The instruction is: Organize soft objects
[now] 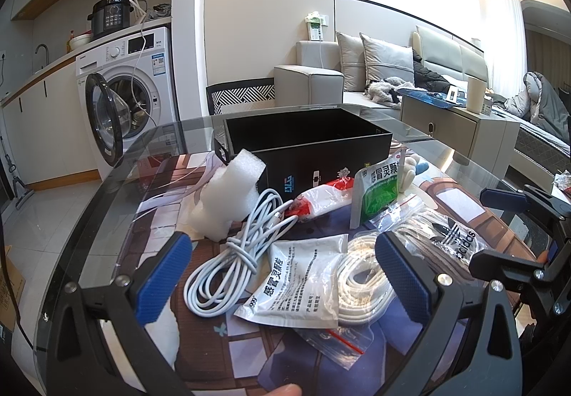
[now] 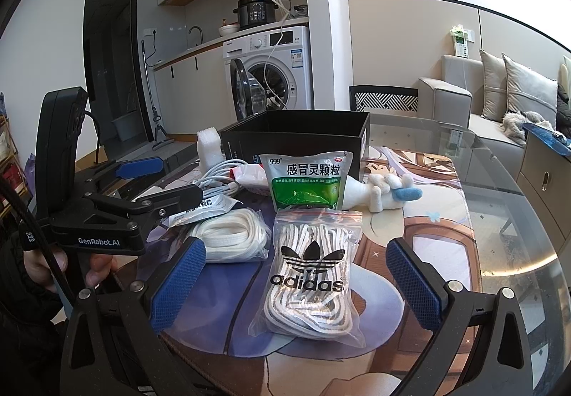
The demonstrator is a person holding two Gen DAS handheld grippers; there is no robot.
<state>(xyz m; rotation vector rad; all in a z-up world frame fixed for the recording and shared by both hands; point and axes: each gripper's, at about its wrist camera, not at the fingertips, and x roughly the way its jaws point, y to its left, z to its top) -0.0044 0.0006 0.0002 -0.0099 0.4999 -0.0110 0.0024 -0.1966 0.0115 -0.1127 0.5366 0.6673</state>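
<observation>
Hovering low over the round glass table, the left gripper has its blue-padded fingers spread wide and holds nothing; below the gap lie a silver medicine sachet with black print and a coiled pale-blue cable. The right gripper is spread wide too, framing a clear zip bag of white laces with a black Adidas logo, not touching it. Just left of that bag sits a bundle of white flat cord. Behind stands a green-and-white medicine pouch, leaning against an open black cardboard box. Beside the pouch lies a small white plush toy with a blue part. A white foam block sits by the box's left corner.
</observation>
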